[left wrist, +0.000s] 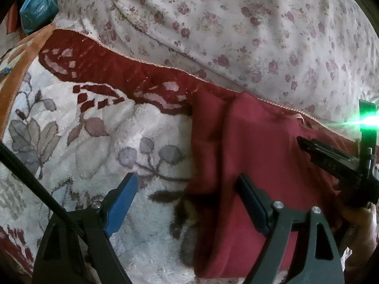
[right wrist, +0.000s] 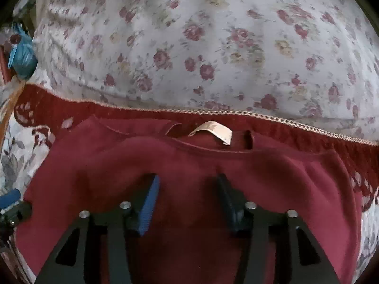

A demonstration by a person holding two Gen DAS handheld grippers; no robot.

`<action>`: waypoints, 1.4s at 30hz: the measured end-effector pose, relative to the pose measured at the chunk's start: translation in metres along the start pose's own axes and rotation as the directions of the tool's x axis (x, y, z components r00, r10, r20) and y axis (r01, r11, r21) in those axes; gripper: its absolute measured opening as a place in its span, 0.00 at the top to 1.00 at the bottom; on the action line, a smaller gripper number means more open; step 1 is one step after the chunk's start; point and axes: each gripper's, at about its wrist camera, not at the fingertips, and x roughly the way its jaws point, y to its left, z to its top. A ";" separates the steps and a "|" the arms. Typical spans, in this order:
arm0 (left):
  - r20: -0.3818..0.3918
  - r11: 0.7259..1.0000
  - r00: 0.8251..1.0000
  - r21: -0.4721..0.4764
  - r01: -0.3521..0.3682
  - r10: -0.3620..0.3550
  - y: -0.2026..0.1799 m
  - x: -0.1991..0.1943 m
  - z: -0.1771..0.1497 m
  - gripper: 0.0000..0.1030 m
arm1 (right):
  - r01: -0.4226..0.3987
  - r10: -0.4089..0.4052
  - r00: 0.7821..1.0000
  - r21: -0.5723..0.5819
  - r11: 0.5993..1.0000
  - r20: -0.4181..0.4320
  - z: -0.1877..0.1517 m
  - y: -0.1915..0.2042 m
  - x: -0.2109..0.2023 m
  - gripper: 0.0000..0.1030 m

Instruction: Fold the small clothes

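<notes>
A dark red top [right wrist: 189, 165] lies flat on the blanket [left wrist: 94, 142], collar toward the upper frame, directly under the right gripper [right wrist: 187, 189], whose fingers are released, while the left gripper [left wrist: 189, 189], also spread, straddles its left edge.

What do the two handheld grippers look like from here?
Both the left gripper and right gripper have black frames with triangular cut-outs, silver pivot bolts and blue ribbed pads on the jaws. A black cable runs beside the left one; the right shows a green light.
</notes>
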 end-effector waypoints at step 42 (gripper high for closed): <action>-0.023 0.992 0.993 -0.054 0.111 -0.112 0.025 0.008 -0.005 0.11 | -0.015 0.008 0.998 -0.108 0.994 -0.065 0.046 0.096 0.009 0.28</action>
